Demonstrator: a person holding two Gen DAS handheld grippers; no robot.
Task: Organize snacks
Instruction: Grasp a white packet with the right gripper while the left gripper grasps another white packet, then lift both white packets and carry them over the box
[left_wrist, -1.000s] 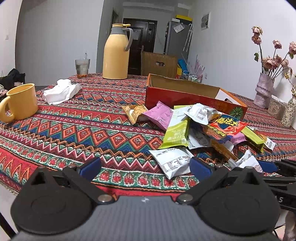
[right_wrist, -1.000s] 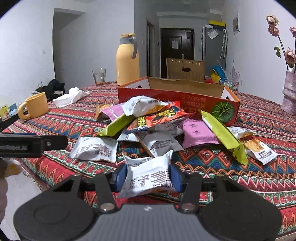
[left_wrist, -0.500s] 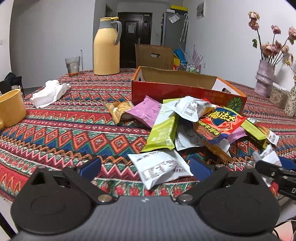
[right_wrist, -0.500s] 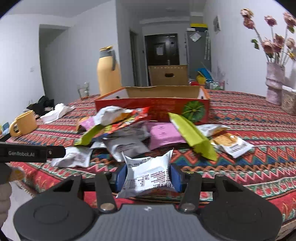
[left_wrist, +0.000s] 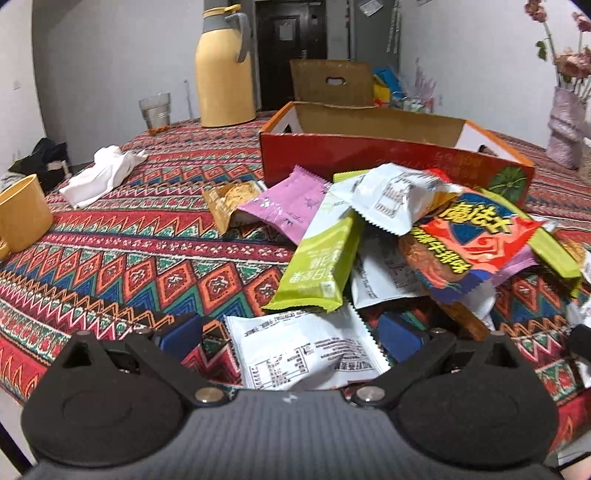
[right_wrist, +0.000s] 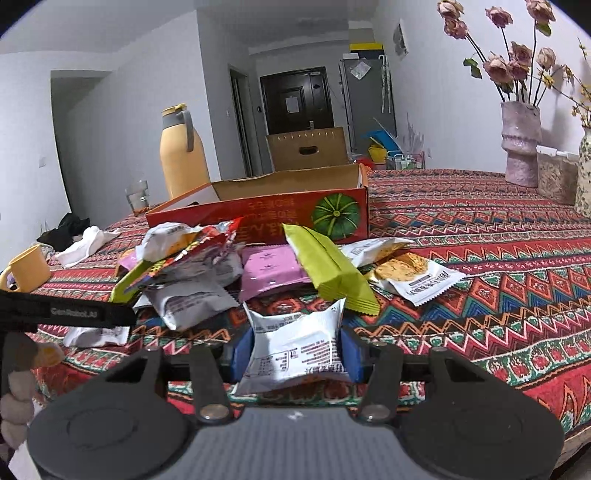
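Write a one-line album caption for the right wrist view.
Right gripper clamps a white snack packet before the snack pile and open red box.

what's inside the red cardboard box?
Only the bare brown inner walls of the red cardboard box show in both wrist views. Its near wall hides the floor, so any snacks inside can't be seen.

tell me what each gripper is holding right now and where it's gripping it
The right gripper is shut on a white snack packet, pinched by its two side edges. The left gripper is open; another white packet lies between its fingers, not gripped.
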